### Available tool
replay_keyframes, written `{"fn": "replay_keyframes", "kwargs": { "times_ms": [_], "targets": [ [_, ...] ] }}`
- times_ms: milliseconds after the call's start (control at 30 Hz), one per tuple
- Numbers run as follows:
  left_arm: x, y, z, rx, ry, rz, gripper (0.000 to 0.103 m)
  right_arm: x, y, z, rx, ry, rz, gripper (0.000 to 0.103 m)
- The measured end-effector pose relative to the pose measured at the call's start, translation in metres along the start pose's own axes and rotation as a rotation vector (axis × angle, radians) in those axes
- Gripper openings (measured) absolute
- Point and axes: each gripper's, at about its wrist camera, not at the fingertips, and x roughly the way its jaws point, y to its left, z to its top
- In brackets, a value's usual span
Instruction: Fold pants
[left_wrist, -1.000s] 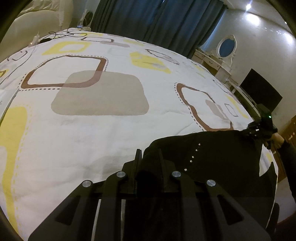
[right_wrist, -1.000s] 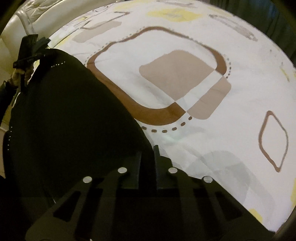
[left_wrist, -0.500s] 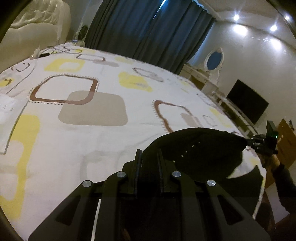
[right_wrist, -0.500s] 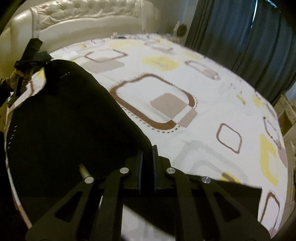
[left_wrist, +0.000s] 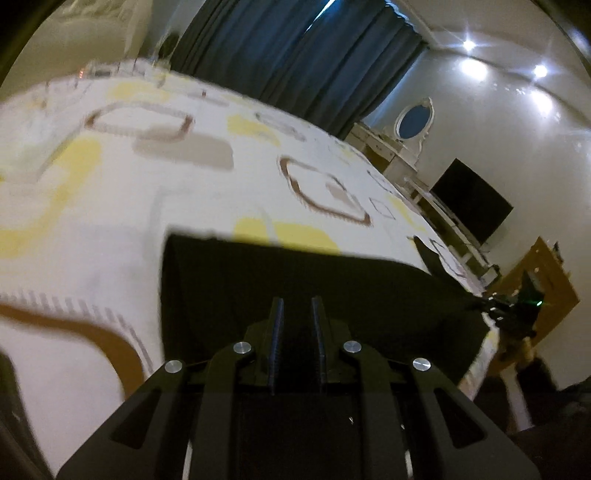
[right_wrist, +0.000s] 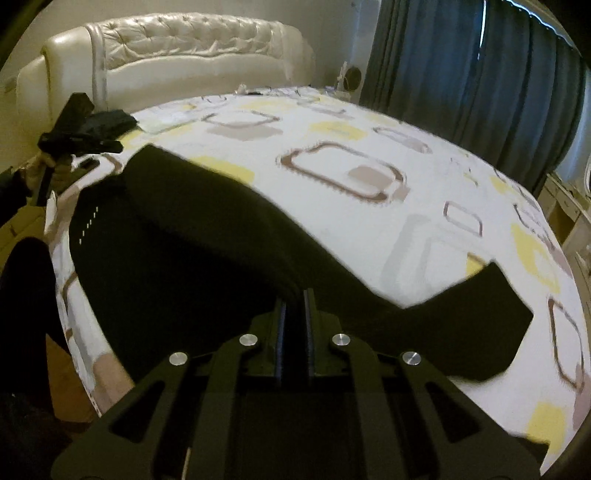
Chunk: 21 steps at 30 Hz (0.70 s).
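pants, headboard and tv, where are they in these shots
pants (right_wrist: 177, 258), right wrist view, on the broad black cloth on the bed
headboard (right_wrist: 177, 48), right wrist view, on its tufted cream padding
tv (left_wrist: 471, 199), left wrist view, on the middle of its dark screen

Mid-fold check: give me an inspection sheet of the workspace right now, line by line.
Surface: bed with white bedspread printed with brown and yellow squares.
Job's things: black pants spread near the bed's edge, one end lifted.
Clutter: dark bundle near the cream tufted headboard.
Grippers: left gripper and right gripper each shut on pants fabric.
Cables: nothing seen clearly; image blurred.
Surroundings: dark blue curtains, white vanity with oval mirror, black screen.
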Motion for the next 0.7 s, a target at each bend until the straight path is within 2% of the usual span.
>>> {"fn": "replay_keyframes", "kwargs": {
  "times_ms": [100, 167, 200, 233, 333, 467, 533, 700],
  "targets": [
    [0.005, -0.005, -0.021, -0.074, 0.036, -0.012, 0.017, 0.0, 0.002, -0.01, 0.028, -0.002, 0.009, 0.008],
    [0.008, -0.006, -0.031, -0.139, 0.045, -0.017, 0.035, -0.001, 0.003, -0.012, 0.039, -0.009, 0.011, 0.008],
    [0.008, -0.004, -0.034, -0.162, 0.043, -0.015, 0.051, -0.001, 0.003, -0.013, 0.044, -0.008, 0.014, 0.008],
    [0.008, -0.003, -0.036, -0.182, 0.037, -0.016, 0.058, -0.001, 0.003, -0.014, 0.048, -0.01, 0.015, 0.008],
    [0.009, 0.004, -0.031, -0.24, 0.0, -0.007, 0.059, -0.002, 0.003, -0.015, 0.057, -0.008, 0.021, 0.009],
    [0.015, 0.026, -0.024, -0.408, -0.013, 0.017, 0.059, -0.004, 0.004, -0.015, 0.055, -0.013, 0.018, 0.009],
    [0.017, 0.036, -0.026, -0.507, -0.015, -0.005, 0.059, -0.003, 0.002, -0.014, 0.06, -0.013, 0.022, 0.009],
    [0.013, 0.049, -0.02, -0.598, -0.074, 0.038, 0.059, -0.002, 0.001, -0.015, 0.069, -0.011, 0.027, 0.009]
  ]
}}
